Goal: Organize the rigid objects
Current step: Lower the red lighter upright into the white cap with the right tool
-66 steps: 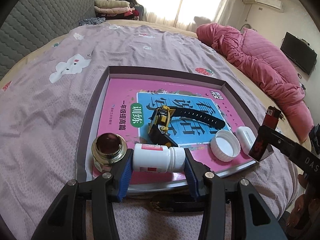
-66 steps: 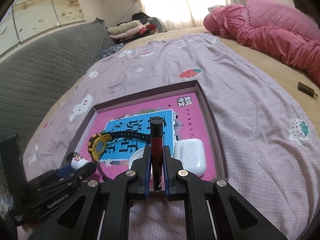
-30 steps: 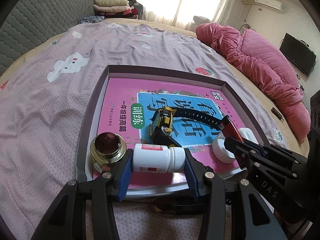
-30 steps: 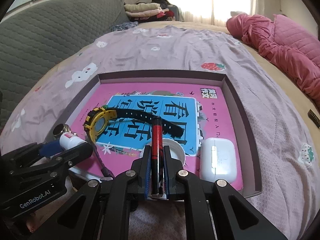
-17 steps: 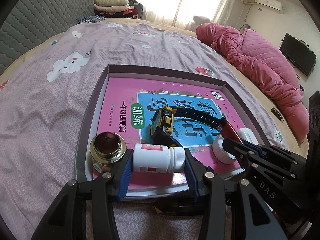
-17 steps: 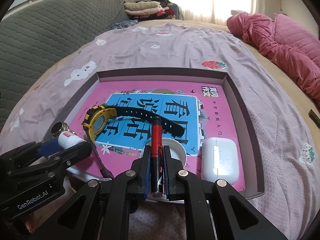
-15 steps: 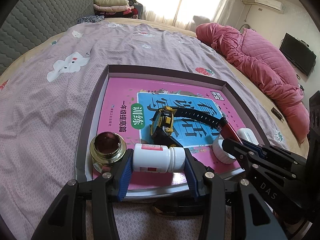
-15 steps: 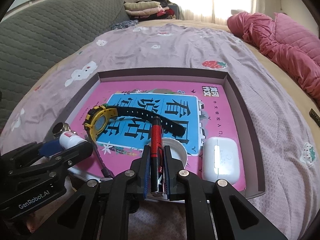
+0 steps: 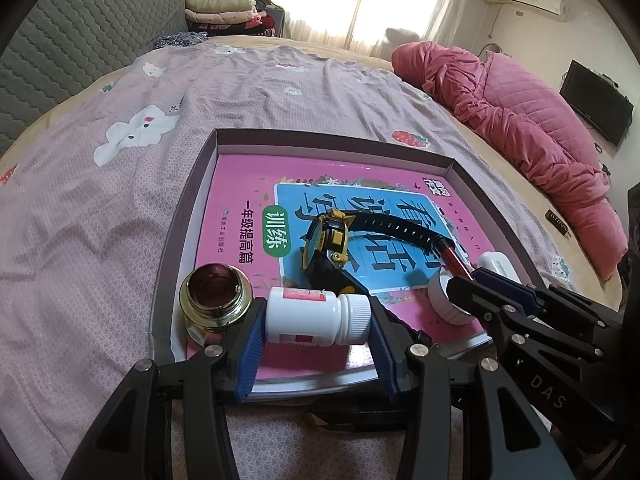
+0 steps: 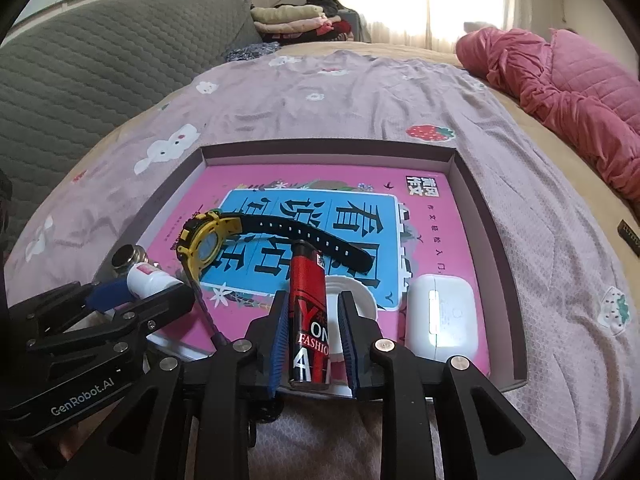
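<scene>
Right gripper (image 10: 310, 330) jaws were opening, freeing the red lighter (image 10: 308, 316) beside the watch (image 10: 208, 244); retreat straight back; left gripper (image 9: 316, 334) clamped the pill bottle (image 9: 316, 316)

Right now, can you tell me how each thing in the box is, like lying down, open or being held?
Pill bottle: lying on its side, cap on, between the left gripper pads.
Lighter: lying over the white lid; right gripper opening, pads off it.
Watch: tipped on its edge, strap unbuckled.
Earbud case: closed, lying flat.
Brass ring: standing, hole up.
Book: closed, flat in the box.
</scene>
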A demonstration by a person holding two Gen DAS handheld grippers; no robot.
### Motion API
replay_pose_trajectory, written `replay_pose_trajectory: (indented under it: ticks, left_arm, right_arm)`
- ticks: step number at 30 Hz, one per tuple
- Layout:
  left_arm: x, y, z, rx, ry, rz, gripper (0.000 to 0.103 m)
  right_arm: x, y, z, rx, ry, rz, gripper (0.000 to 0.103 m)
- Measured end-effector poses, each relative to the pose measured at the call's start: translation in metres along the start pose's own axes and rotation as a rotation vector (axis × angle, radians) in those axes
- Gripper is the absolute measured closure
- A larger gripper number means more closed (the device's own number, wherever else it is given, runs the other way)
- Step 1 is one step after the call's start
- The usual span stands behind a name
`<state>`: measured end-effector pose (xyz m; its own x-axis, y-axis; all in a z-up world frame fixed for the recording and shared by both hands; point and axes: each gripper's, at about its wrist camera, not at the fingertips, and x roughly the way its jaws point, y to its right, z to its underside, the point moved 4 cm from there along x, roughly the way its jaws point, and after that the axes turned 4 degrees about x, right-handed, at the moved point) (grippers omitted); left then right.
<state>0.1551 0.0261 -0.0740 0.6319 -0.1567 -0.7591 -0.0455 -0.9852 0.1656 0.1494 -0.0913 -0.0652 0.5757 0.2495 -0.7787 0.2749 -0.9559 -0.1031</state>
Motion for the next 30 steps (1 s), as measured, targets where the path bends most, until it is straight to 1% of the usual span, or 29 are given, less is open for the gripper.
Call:
replay_pose_trajectory:
  ticks: [3, 6, 10, 12, 25, 27, 28, 29, 30]
  left_arm:
    - [0.0, 0.001, 0.0, 0.0, 0.0, -0.001, 0.055]
    - [0.0, 0.0, 0.0, 0.002, 0.002, -0.002, 0.055]
    - [0.001, 0.0, 0.0, 0.01, -0.002, -0.008, 0.055]
    - [0.001, -0.001, 0.0, 0.013, -0.004, -0.01, 0.055]
    - [0.001, 0.004, 0.001, 0.054, -0.022, -0.029, 0.055]
    - [0.0, 0.006, 0.002, 0.064, -0.021, -0.033, 0.055]
    - [-0.001, 0.007, 0.002, 0.069, -0.018, -0.031, 0.055]
    - [-0.002, 0.008, 0.002, 0.073, -0.016, -0.028, 0.055]
    - [-0.003, 0.01, 0.002, 0.079, -0.014, -0.024, 0.055]
  right_arm:
    - [0.0, -0.001, 0.001, -0.01, -0.006, 0.015, 0.077]
    - [0.001, 0.001, 0.002, -0.022, -0.008, 0.053, 0.076]
    - [-0.001, 0.003, 0.003, -0.014, -0.006, 0.053, 0.073]
    - [-0.003, 0.003, 0.002, -0.016, -0.005, 0.051, 0.07]
    - [-0.024, 0.005, -0.003, 0.018, 0.035, 0.024, 0.068]
    - [-0.027, 0.007, -0.003, 0.03, 0.038, 0.021, 0.067]
    - [-0.029, 0.008, -0.001, 0.057, 0.032, 0.012, 0.067]
    - [-0.029, 0.008, -0.001, 0.057, 0.032, 0.012, 0.065]
    - [-0.032, 0.009, -0.001, 0.071, 0.037, 0.005, 0.06]
